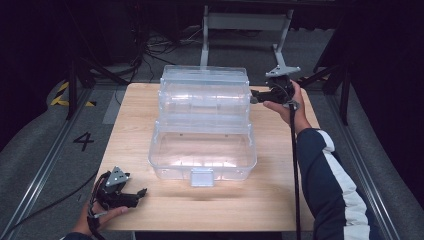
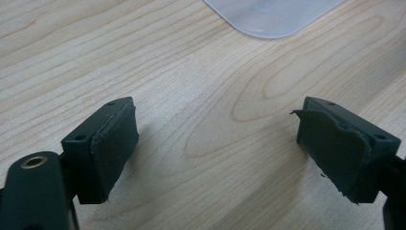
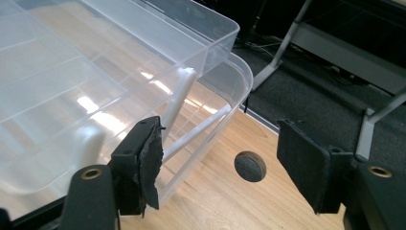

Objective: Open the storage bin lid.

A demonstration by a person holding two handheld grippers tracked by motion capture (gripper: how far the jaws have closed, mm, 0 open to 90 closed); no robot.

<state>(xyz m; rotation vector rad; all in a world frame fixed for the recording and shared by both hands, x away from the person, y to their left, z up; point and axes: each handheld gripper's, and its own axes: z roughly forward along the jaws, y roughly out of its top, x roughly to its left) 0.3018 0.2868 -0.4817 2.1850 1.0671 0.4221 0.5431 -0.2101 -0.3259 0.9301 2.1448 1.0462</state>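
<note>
Left tool [image 1: 141, 191] rests at 7 o'clock on the surface [image 1: 280, 200], jaws spread wide with bare wood between them; its own view catches one rounded corner of the box [image 2: 273, 19] at 12 o'clock, well apart.

Box [image 1: 202, 150]: clear plastic, tiered, centre of surface. Lower tub near the person, latch tab [image 1: 202, 177] at its front; upper trays [image 1: 204, 87] folded back toward 12 o'clock.

Right tool [image 1: 255, 96] hovers at 2 o'clock, just beside the right end of the upper trays. Jaws parted, nothing pinched. In its own view the thin link arms [image 3: 184, 108] on the tray's side sit just off the left pad [image 3: 151, 158]; I cannot tell whether pad and plastic touch.

Risks, as I judge them:
- Trays are unsupported now; if they are not at their stop they may swing back or drop.
- The near pad may snag a link arm and drag or tip the light box.
- Clear walls make edges hard to read, so a re-grip may miss.
</note>
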